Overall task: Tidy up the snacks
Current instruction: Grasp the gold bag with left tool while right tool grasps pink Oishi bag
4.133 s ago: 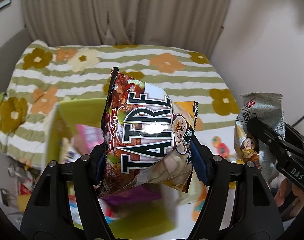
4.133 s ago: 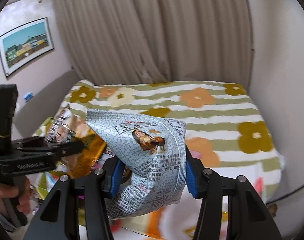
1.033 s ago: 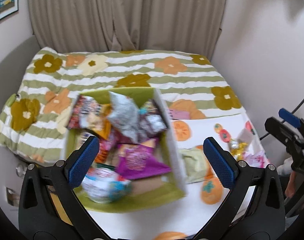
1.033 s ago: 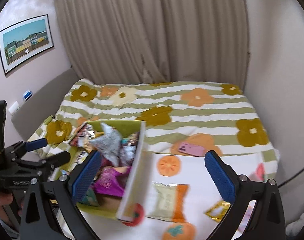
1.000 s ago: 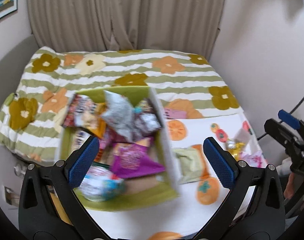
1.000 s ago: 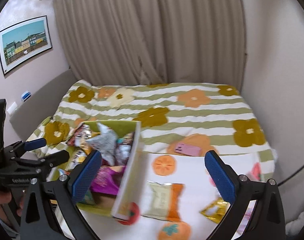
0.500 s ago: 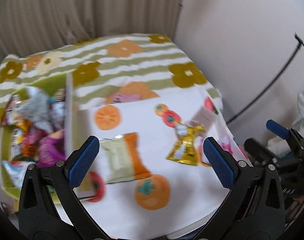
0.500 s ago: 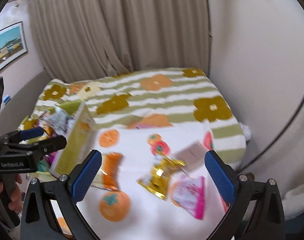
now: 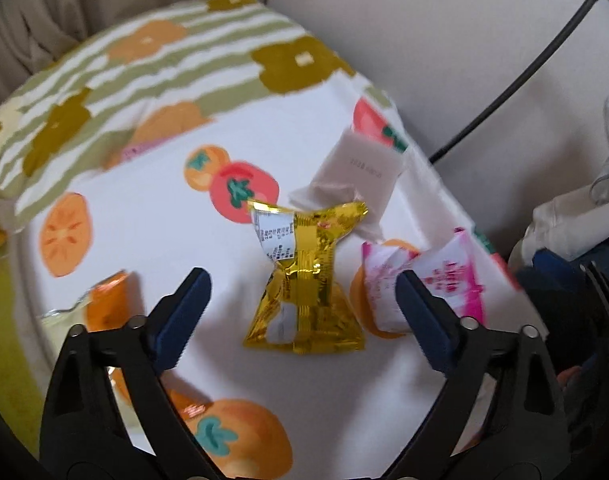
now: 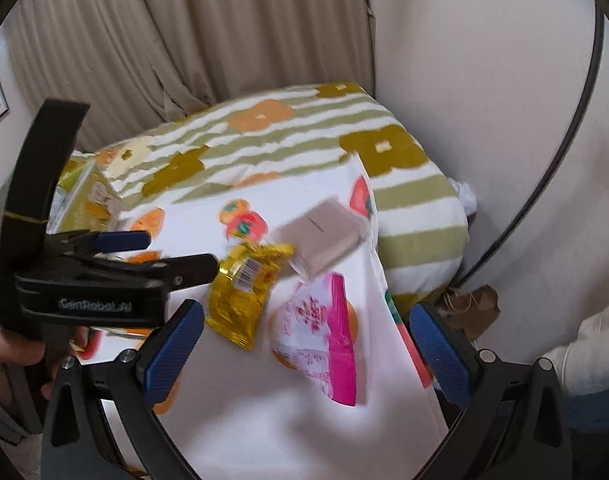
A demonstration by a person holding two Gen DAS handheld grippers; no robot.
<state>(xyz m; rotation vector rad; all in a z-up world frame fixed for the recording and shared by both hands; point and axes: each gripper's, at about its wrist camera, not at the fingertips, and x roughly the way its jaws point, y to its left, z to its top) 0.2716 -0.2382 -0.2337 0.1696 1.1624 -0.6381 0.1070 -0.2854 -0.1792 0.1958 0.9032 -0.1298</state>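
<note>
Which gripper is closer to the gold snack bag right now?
Left. The left gripper is open with the gold snack bag between its jaws. The right gripper is open over the pink packet beside it.

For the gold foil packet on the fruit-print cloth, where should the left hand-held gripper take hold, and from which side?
Grip the gold foil packet at its pinched waist, coming down from above. It lies flat on the fruit-print cloth, flaring wide at both ends, so the waist looks like the narrowest, likely firmest part. The open left hand-held gripper already straddles it; the pink packet beside it leaves room.
</note>
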